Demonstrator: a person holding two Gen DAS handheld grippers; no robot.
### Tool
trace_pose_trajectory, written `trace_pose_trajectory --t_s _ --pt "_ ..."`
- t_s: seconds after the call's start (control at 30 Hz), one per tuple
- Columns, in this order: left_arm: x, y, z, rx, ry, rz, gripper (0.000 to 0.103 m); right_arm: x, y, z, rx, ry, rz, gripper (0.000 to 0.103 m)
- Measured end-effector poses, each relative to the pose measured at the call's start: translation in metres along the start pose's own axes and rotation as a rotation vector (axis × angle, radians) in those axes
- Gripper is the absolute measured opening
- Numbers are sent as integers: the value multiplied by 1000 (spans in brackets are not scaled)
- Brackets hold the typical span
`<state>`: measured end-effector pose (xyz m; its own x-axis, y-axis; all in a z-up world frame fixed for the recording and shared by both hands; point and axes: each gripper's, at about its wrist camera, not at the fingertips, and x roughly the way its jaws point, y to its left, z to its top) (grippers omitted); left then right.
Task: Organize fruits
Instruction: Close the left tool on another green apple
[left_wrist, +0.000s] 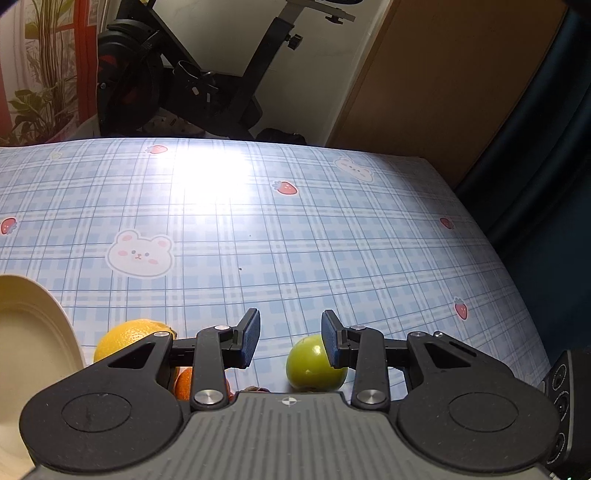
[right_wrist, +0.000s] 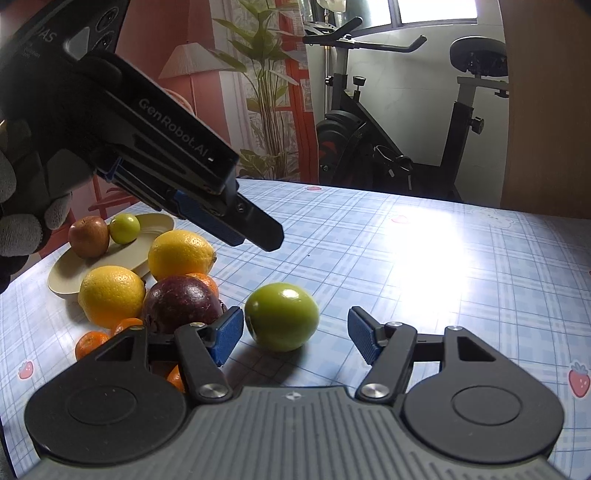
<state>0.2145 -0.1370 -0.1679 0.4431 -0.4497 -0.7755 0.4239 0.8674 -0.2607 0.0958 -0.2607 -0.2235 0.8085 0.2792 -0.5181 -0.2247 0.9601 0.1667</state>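
A green apple (right_wrist: 282, 316) lies on the checked tablecloth, just ahead of my open, empty right gripper (right_wrist: 295, 338), nearer its left finger. It also shows in the left wrist view (left_wrist: 312, 363), partly behind the right finger of my open, empty left gripper (left_wrist: 290, 341). The left gripper (right_wrist: 258, 230) hovers above the fruit pile. The pile holds two lemons (right_wrist: 110, 295) (right_wrist: 181, 254), a dark purple fruit (right_wrist: 183, 304) and several small oranges (right_wrist: 90, 343). A cream plate (right_wrist: 70, 271) holds a red apple (right_wrist: 88, 236) and a small green fruit (right_wrist: 125, 229).
The plate's rim (left_wrist: 40, 332) is at the left in the left wrist view. The table's far edge (right_wrist: 406, 190) borders an exercise bike (right_wrist: 388, 147) and plants. A wooden panel (left_wrist: 443, 92) and dark curtain stand past the table's right edge.
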Motion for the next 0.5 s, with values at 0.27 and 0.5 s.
trace_pose_trajectory --t_s 0.27,0.5 --pt "5 -3 -1 -4 28 -43 38 11 -8 -1 39 62 41 54" --pt "8 -7 -7 -6 49 -47 38 9 -15 -1 77 55 55 54"
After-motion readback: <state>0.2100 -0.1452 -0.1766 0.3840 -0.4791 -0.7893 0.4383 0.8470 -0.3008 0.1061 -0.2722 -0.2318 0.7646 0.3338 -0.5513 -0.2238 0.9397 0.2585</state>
